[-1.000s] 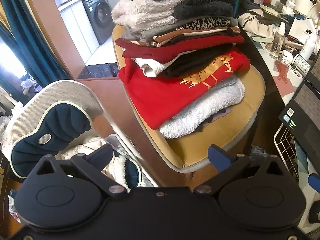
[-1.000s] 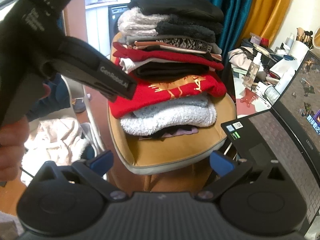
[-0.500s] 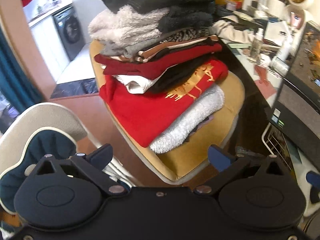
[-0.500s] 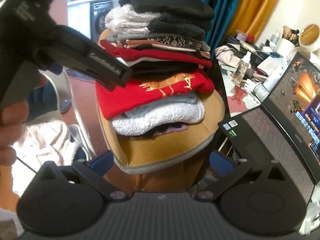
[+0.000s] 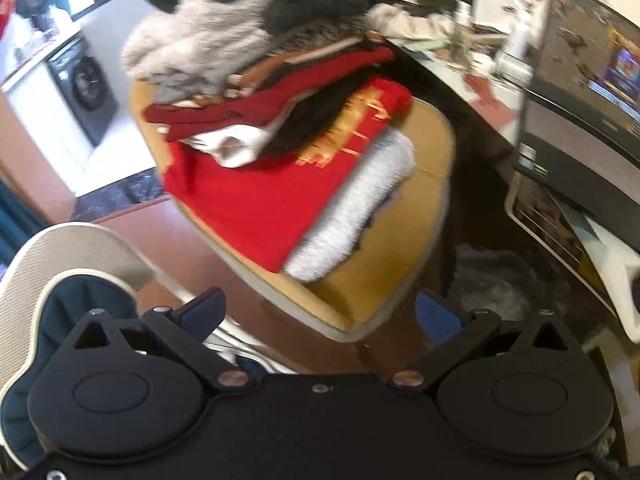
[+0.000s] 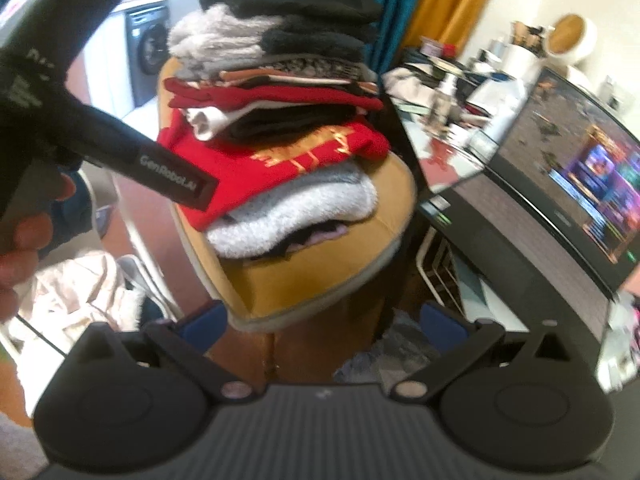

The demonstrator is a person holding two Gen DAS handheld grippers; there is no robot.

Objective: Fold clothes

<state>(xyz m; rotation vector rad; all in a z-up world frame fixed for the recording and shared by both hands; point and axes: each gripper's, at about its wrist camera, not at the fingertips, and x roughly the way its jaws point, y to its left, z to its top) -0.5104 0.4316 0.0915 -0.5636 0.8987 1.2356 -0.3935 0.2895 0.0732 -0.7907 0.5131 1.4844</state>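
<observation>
A tall stack of folded clothes (image 6: 276, 92) rests on a chair with a mustard cushion (image 5: 400, 256). The pile holds a white fluffy piece (image 5: 352, 216) low down, a red garment with gold print (image 5: 256, 200) above it, and grey fleece (image 5: 200, 48) and black layers near the top. My left gripper (image 5: 320, 310) hangs open in front of the cushion's near edge with nothing between its fingers. My right gripper (image 6: 322, 322) is also open and empty, below the cushion's front. In the right wrist view a hand (image 6: 20, 248) holds the left gripper's body (image 6: 176, 184) beside the pile.
An open laptop (image 6: 560, 184) and a cluttered desk (image 6: 460, 80) stand right of the chair, with a wire rack (image 5: 548, 224) under the laptop. A grey and navy chair back (image 5: 60, 280) is at lower left. A cream garment (image 6: 80, 292) lies low on the left. A washing machine (image 5: 84, 88) stands behind.
Both views have swung right and drawn nearer, so the pile looks bigger and blurred, and the laptop fills more of the right side. Both grippers have stayed open.
</observation>
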